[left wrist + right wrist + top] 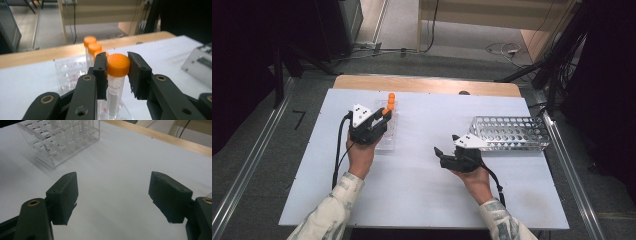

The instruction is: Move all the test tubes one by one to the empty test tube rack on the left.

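Four orange-capped tubes stand in the clear rack (384, 131) near the table's (422, 195) far left edge, and the left gripper (117, 71) is clamped on the cap of the nearest tube (118, 65), gripping high, likely so it can lift straight out. Its jaws wide apart, the right gripper (445, 148) waits near the metal rack (509, 133) at the right edge, probably the tube's destination.

Four orange-capped tubes (117, 75), two racks (509, 133)
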`<state>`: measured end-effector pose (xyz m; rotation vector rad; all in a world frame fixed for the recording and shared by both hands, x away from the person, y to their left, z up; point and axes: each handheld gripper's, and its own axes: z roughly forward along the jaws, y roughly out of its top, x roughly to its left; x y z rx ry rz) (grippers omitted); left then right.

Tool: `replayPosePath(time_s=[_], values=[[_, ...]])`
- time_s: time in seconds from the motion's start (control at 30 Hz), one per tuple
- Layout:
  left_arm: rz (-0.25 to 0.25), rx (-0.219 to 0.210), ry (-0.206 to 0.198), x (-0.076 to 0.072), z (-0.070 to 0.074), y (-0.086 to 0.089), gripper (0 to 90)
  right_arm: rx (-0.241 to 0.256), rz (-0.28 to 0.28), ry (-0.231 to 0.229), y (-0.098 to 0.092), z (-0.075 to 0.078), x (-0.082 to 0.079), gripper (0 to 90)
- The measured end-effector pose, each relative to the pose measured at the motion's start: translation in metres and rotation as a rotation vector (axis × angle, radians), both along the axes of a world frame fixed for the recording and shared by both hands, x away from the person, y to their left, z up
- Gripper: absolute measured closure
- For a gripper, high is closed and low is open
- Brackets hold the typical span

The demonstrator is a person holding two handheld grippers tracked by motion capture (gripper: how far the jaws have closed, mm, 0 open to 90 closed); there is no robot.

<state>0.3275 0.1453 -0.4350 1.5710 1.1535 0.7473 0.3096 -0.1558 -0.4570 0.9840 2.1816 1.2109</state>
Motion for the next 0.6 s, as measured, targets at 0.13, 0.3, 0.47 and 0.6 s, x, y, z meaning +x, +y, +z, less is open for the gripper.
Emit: replayPosePath(time_s=[0.13, 0.3, 0.47, 0.6], values=[[0.005, 0.052, 0.014, 0.001, -0.011, -0.007, 69.4, 0.000, -0.002, 0.003, -0.001, -0.001, 0.000, 22.2], [0.011, 0.065, 0.011, 0.000, -0.016, -0.008, 69.0, -0.003, -0.002, 0.007, 0.000, -0.002, 0.000, 22.3], [0.017, 0.067, 0.021, 0.001, -0.017, -0.008, 60.8, -0.005, -0.001, 0.006, 0.001, -0.002, 0.000, 22.3], [0.016, 0.067, 0.030, 0.000, -0.018, -0.007, 48.8, -0.002, -0.003, 0.008, 0.000, -0.002, 0.000, 22.3]])
